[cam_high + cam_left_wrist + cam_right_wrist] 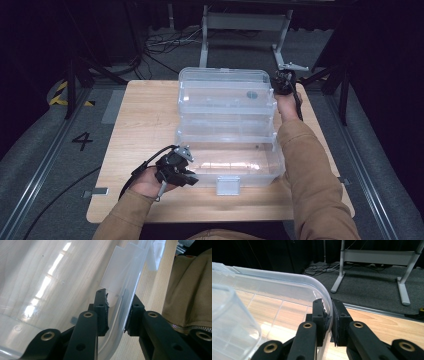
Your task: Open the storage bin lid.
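Note:
A clear plastic tiered storage box stands open on the wooden table, its trays stepped back toward the far side. My left gripper is at the lowest bin's front-left corner. In the left gripper view its jaws are shut on the clear rim of that corner, one jaw inside and one outside. My right gripper is at the far right corner of the raised top section. There my right gripper pinches the rounded clear rim tightly.
A grey latch hangs at the box's front wall. Tan sleeves reach in from the near edge. Behind the table stand a grey metal frame and loose cables on the dark floor.

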Motion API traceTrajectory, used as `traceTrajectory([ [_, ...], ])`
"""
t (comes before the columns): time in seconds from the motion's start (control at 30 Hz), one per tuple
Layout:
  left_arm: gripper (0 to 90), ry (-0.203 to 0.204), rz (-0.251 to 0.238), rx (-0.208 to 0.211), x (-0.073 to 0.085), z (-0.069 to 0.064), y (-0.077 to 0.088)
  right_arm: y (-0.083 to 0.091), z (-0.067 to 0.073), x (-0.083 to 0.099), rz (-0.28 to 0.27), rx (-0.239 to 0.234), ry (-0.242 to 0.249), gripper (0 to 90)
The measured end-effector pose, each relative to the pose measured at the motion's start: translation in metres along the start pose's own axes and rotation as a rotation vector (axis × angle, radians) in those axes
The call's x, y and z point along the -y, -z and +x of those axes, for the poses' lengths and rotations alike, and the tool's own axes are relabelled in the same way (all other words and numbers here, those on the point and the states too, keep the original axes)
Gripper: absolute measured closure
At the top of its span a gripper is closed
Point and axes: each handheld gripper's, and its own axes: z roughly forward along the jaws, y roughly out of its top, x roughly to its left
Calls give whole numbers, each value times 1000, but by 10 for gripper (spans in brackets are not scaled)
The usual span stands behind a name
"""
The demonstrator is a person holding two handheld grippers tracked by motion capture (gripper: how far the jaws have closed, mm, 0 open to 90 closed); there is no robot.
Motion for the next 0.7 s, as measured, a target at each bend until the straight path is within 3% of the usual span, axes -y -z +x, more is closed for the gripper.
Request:
traceTrajectory([
  [0.7,752,2,-4,1,0,0,0,-9,-6,6,41,-30,-12,815],
])
